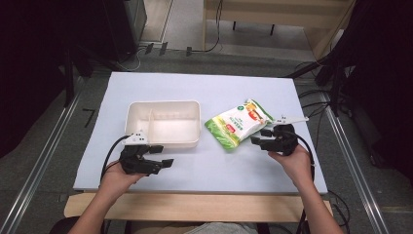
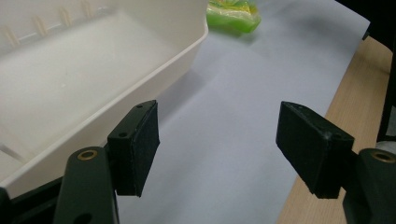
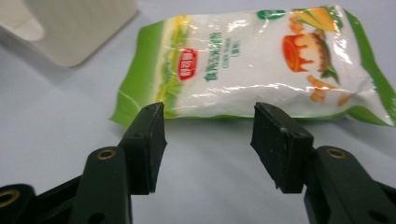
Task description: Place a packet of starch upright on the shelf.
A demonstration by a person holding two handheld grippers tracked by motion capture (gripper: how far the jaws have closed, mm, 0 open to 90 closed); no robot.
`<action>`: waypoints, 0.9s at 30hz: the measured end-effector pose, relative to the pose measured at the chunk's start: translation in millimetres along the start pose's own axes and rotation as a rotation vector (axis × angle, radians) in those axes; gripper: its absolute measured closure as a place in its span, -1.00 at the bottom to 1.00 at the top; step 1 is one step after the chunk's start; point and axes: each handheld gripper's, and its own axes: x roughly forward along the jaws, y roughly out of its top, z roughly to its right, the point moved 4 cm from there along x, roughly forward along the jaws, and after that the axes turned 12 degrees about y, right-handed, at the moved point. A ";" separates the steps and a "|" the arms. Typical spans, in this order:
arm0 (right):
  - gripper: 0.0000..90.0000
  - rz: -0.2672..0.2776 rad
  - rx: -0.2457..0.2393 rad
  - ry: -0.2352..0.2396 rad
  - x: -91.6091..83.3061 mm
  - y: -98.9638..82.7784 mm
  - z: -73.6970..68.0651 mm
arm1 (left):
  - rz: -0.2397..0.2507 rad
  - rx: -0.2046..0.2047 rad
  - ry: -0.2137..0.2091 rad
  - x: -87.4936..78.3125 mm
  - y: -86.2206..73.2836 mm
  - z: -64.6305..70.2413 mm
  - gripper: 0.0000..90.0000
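A green and white food pouch (image 1: 236,125) lies flat on the white table, right of a cream plastic tub (image 1: 164,123). My right gripper (image 1: 259,136) sits just off the pouch's near right edge, jaws apart and pointing at it. In the right gripper view the pouch (image 3: 261,65) lies just beyond the fingertips (image 3: 152,121), with nothing between them. My left gripper (image 1: 164,156) rests by the tub's near left corner, jaws wide and nothing held. The tub wall (image 2: 154,74) runs along the left gripper view's left side, and the pouch (image 2: 233,14) lies far off.
The white table sheet (image 1: 204,87) ends at a wooden front edge (image 1: 195,204). Metal rails (image 1: 44,156) run along both sides of the table. Cables trail on the floor at the right.
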 end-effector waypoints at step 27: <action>1.00 0.020 0.135 -0.226 1.2 35.4 97.5 | 0.000 -0.032 0.044 -12.0 -12.7 -6.8 -0.32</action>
